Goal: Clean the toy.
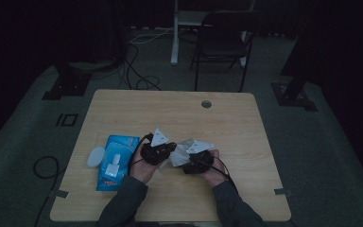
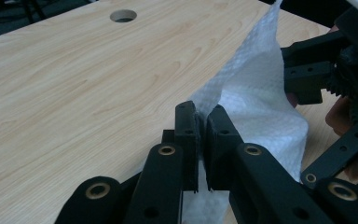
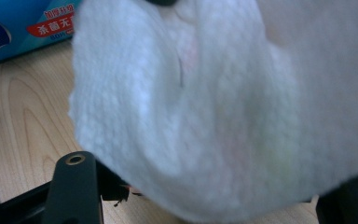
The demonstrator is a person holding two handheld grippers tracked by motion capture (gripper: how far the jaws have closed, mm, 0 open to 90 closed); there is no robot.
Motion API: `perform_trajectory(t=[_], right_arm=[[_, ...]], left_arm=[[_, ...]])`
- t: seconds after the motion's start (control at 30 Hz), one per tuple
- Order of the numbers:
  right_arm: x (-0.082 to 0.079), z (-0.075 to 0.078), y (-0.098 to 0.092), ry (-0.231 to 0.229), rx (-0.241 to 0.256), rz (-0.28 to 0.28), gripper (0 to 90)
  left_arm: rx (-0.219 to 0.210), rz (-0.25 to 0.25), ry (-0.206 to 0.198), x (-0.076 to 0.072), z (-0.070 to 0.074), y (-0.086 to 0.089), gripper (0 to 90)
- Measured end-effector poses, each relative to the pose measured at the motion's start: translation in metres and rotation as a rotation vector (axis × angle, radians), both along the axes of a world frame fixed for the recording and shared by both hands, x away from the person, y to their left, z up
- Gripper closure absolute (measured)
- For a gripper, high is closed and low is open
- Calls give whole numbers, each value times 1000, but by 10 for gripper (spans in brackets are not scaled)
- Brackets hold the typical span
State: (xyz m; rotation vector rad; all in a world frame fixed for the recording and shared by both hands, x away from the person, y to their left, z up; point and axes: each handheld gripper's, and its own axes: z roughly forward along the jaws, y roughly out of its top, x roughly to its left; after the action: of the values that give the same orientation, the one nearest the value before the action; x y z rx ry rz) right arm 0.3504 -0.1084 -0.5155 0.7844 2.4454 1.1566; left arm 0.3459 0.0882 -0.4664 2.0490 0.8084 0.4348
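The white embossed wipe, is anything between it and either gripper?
Nothing visible is. The left gripper has its jaws shut on a fold of the white embossed wipe, and the right gripper pinches its far edge. The blue wipe packet lies on the light wooden table, off to the left.

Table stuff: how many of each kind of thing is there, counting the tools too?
Tools: 2, left tool and right tool
White wipe: 1
Blue wipe pack: 1
White lid: 1
Total: 5
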Motion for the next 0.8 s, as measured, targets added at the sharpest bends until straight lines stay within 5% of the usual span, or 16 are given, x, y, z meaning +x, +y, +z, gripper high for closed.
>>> perform_trajectory(t=[0.8], right_arm=[[-4,1,4,-5,-2,27,337]], left_arm=[[10,12,-41,16,-12,-23,858]])
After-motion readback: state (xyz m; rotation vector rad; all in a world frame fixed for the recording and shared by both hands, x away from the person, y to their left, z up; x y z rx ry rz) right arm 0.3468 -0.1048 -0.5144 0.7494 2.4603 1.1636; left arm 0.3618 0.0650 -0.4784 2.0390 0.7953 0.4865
